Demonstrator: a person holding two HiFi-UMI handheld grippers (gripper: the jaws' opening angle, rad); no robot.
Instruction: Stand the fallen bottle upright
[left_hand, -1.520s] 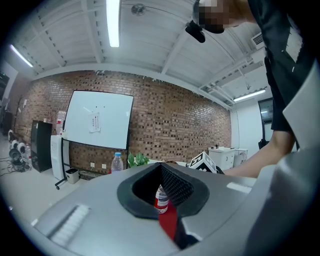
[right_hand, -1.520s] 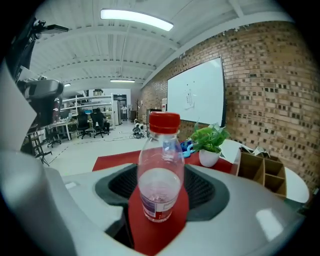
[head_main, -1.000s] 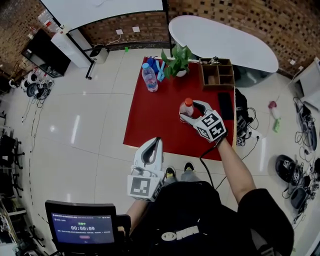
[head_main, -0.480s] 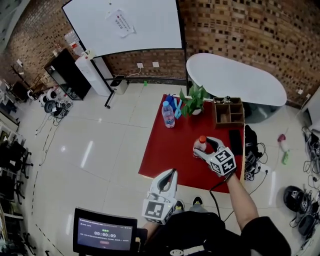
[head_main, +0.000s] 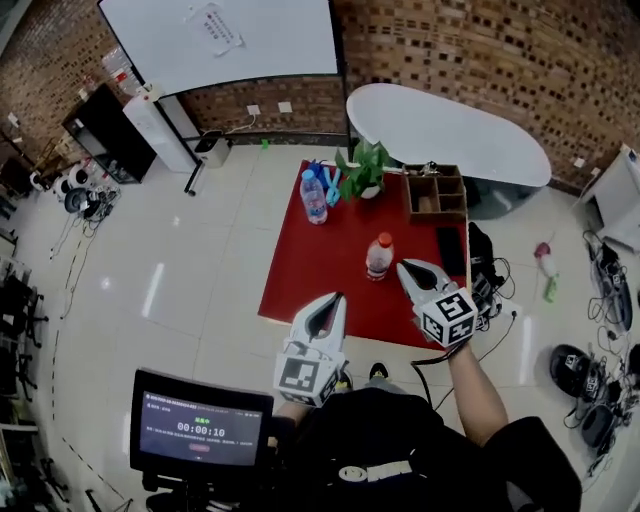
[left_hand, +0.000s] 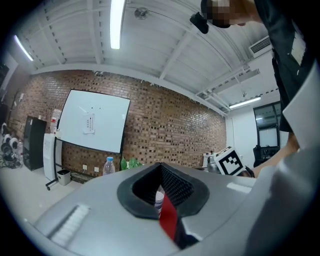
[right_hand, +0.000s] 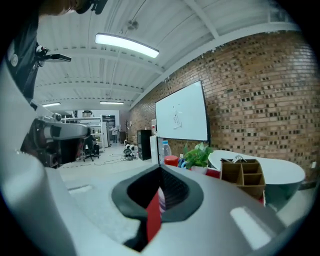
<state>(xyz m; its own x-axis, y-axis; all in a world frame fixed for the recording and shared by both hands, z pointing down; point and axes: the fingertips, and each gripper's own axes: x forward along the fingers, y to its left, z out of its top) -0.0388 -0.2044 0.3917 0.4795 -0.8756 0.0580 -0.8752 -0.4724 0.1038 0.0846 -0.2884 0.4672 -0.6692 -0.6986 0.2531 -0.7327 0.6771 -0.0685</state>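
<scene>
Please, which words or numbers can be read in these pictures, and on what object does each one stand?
"00:00:10": on the screen; its other lines are too small to read.
Print on the sheet on the whiteboard: too small to read.
Label of the red-capped bottle: blurred.

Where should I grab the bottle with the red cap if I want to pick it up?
Probably around its straight middle, coming in level from the person's side: the red-capped bottle stands upright, with bare red tabletop in front of it.
</scene>
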